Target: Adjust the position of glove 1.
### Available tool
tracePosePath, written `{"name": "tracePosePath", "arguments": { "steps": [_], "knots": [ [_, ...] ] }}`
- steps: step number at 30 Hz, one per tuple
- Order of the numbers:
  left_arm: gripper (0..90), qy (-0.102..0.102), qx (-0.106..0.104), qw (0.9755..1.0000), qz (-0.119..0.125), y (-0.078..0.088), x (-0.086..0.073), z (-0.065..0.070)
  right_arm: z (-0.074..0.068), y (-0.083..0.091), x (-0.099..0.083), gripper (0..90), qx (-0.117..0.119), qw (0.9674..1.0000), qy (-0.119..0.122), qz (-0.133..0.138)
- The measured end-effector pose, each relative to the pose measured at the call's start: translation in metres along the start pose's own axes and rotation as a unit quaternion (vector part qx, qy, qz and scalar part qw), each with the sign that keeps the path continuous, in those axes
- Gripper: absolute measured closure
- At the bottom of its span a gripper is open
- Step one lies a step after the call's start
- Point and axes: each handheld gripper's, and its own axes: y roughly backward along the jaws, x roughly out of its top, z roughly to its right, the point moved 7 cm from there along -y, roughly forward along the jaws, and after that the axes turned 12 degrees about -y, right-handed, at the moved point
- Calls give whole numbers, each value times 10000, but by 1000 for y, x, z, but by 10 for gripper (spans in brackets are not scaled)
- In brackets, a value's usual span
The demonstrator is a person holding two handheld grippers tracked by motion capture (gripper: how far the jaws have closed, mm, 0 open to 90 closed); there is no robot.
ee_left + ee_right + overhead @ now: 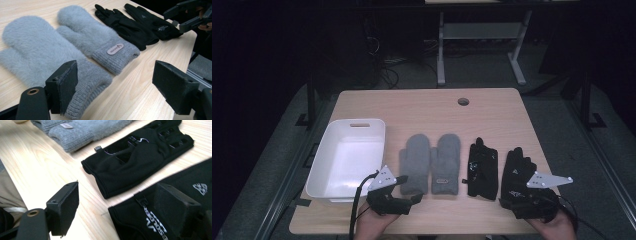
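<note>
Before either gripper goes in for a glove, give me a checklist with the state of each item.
1. Left gripper open with nothing between the jaws: ok.
2. Right gripper open, holding nothing: ok.
3. Grey mittens flat, side by side, cuffs toward the person: ok.
4. Black gloves flat on the table, apart from the mittens: ok.
5. White bin upright with room inside: ok.
6. Right jaw hanging over the near black glove's cuff, touching or not: cannot tell.
</note>
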Motion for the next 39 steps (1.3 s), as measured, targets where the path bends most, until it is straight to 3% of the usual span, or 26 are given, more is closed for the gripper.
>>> {"name": "tracePosePath", "arguments": {
  "steps": [13,20,30,39],
  "knots": [
    [196,37,-26,10000,51,3,0,-4,-15,-11,37,188,196,9995,224,-75],
    [196,53,-32,10000,72,4,0,-5,-22,-24,54,180,314,9986,326,-283],
    [192,72,-43,9999,66,5,-1,-5,-34,-34,72,180,420,9961,550,-552],
    [190,118,-82,9999,65,6,-1,-6,-41,-49,80,179,537,9939,588,-762]
  ]
}}
